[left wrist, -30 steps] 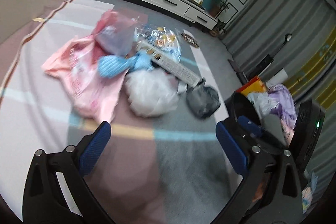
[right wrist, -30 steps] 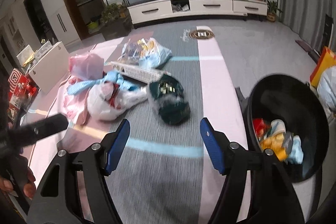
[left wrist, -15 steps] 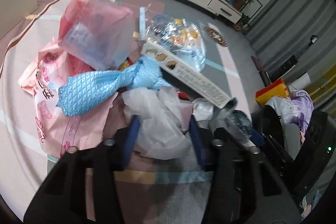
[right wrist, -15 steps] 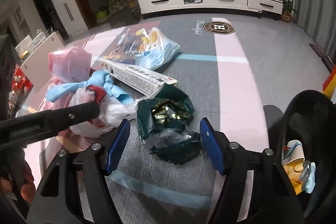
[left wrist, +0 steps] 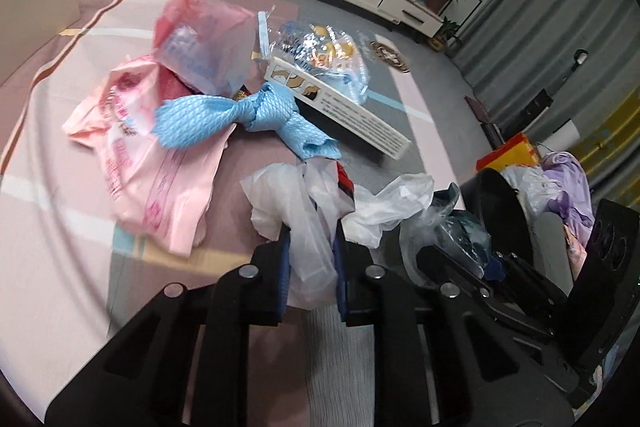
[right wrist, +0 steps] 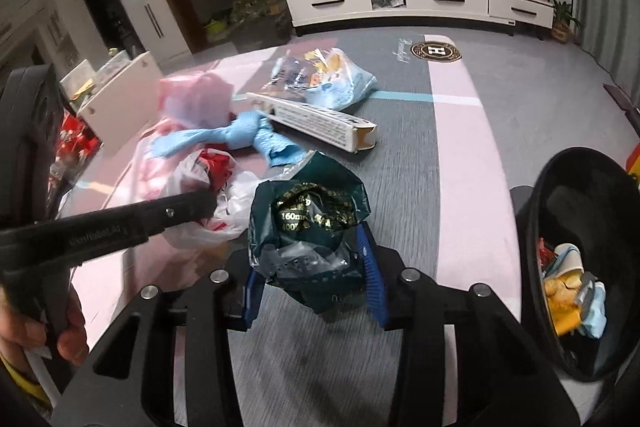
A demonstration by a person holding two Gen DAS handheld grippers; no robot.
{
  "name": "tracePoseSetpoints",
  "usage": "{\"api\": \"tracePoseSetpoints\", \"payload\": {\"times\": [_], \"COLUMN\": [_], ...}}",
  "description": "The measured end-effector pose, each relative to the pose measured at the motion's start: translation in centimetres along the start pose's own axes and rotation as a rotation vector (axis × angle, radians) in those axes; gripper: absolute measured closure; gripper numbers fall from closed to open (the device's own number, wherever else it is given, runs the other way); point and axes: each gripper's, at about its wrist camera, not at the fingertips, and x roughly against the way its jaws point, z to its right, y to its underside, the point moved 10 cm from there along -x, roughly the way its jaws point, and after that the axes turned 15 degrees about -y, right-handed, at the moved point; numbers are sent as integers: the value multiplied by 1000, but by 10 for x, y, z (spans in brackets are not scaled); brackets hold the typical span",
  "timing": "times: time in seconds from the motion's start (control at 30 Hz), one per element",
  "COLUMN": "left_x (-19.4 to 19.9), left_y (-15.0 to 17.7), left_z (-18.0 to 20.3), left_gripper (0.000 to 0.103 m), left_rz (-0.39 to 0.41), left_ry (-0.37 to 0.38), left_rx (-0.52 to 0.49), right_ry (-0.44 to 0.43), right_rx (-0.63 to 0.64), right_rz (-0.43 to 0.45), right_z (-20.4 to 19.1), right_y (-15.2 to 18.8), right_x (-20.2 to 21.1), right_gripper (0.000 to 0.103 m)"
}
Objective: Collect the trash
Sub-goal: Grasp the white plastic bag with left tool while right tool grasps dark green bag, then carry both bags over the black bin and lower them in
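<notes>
Since a second ago you have brought both claws down onto the heap on the floor rug, and both have gone from wide to narrow. Your left claw is closing on the white plastic bag, whose crumpled film is already pinched between the blue pads. Your right claw is closing too, with the dark green foil bag sitting between its fingers; the pads look to be pressing its sides, though the crinkled film hides the exact contact.

You are in the grasp step of a double pick. The rest of the trash lies beyond: the pink bag, the blue cloth, the long white carton and the clear snack bag, all on the rug. The black bin stands just to the right of your right claw (it already holds cups and wrappers).

Next, I judge, you need to finish both squeezes, lift until the bags hang free of the heap, then swing them over the bin's mouth and let go. Watch that the white bag does not drag the red packet tucked against it, and that the slippery foil does not slide out.
</notes>
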Motion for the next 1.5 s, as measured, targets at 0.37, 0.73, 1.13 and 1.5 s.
{"api": "tracePoseSetpoints", "payload": {"times": [0.37,0.73,1.13,1.5], "left_x": [87,121,119,96], "left_y": [29,54,60,43], "left_z": [-25,-22,45,158], "left_gripper": [84,84,83,83], "left_rz": [147,178,191,212], "left_ry": [-49,-41,-3,87], "left_rx": [-55,-96,-225,-392], "right_ry": [-48,2,106,237], "right_rx": [33,8,-96,-234], "right_rz": [87,186,271,347], "right_z": [-50,-54,6,89], "right_y": [18,29,45,62], "right_x": [63,117,161,200], "right_gripper": [60,60,60,59]}}
